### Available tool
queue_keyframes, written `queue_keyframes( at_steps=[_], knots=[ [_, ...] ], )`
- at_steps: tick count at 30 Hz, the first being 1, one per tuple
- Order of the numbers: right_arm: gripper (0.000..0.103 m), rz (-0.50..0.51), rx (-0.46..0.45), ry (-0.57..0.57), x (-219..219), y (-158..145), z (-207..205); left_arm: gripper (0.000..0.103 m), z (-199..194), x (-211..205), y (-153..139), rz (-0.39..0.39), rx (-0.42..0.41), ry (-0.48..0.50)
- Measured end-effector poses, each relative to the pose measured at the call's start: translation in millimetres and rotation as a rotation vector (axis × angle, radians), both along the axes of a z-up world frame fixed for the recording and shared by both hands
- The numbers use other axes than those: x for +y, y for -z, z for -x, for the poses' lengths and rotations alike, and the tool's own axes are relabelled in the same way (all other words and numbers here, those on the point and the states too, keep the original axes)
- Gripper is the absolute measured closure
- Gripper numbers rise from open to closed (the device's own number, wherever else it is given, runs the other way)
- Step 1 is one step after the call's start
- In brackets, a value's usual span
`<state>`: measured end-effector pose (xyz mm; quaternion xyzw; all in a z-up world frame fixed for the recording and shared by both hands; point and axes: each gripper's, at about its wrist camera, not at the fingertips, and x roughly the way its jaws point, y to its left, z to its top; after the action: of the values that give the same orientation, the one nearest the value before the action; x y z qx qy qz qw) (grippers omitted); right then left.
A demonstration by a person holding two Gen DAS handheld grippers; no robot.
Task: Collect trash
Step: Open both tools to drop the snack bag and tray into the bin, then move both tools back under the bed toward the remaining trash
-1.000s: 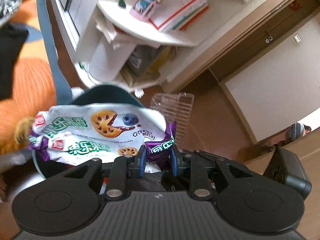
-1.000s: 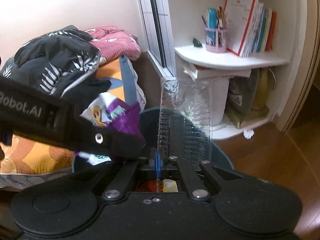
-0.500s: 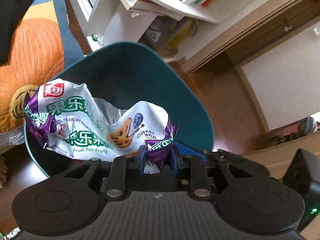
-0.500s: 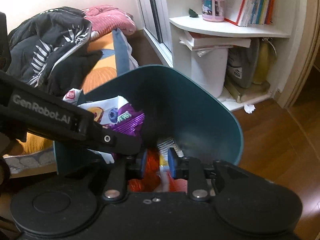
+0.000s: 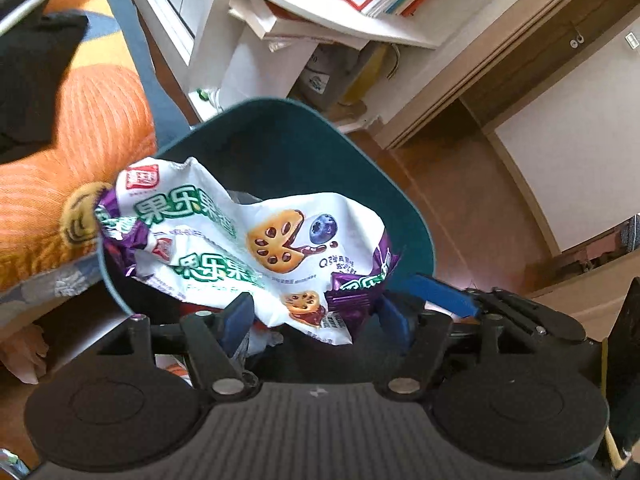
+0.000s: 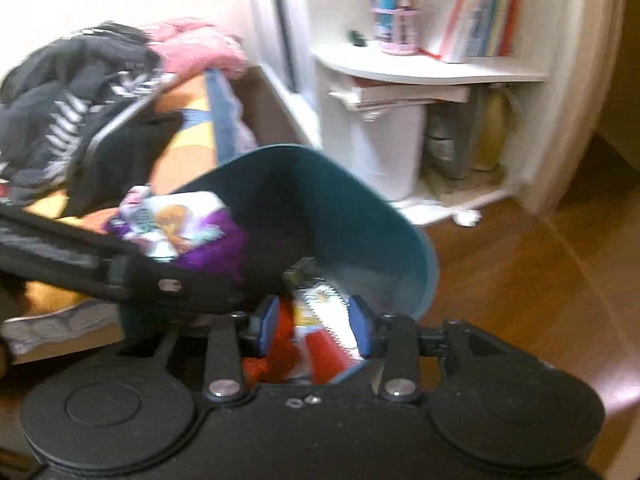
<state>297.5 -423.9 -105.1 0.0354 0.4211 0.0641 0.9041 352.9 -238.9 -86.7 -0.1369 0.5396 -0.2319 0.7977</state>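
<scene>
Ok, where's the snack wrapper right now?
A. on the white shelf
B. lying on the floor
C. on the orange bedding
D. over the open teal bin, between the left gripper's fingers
D: the wrapper hangs over the teal bin, between the spread fingers of the left gripper, whose jaws are opening.

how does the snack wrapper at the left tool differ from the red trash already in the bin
The snack wrapper is white and purple and hangs over the teal bin, between the opening left tool jaws. The red trash lies down inside the bin. Both are crumpled packaging.
</scene>
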Motion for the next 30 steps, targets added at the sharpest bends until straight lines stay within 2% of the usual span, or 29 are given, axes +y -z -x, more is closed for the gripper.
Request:
queue_keyframes(
  at_steps=[3, 9, 19, 30],
  knots=[
    [0.059, 0.000, -0.010, 0.038, -4, -10, 5, 0.033, 5, 4, -12, -0.001, -0.024, -0.006],
    [0.056, -0.009, -0.023, 0.102, -12, -28, 15, 0.024, 20, 15, -35, -0.011, -0.079, -0.023],
    [0.055, -0.040, -0.058, 0.138, -24, -44, 26, 0.021, 13, -8, -27, -0.053, -0.051, -0.025],
    [0.054, -0.084, -0.068, 0.206, -61, -29, 24, 0.021, 2, -49, -15, -0.042, -0.031, 0.041]
  ],
)
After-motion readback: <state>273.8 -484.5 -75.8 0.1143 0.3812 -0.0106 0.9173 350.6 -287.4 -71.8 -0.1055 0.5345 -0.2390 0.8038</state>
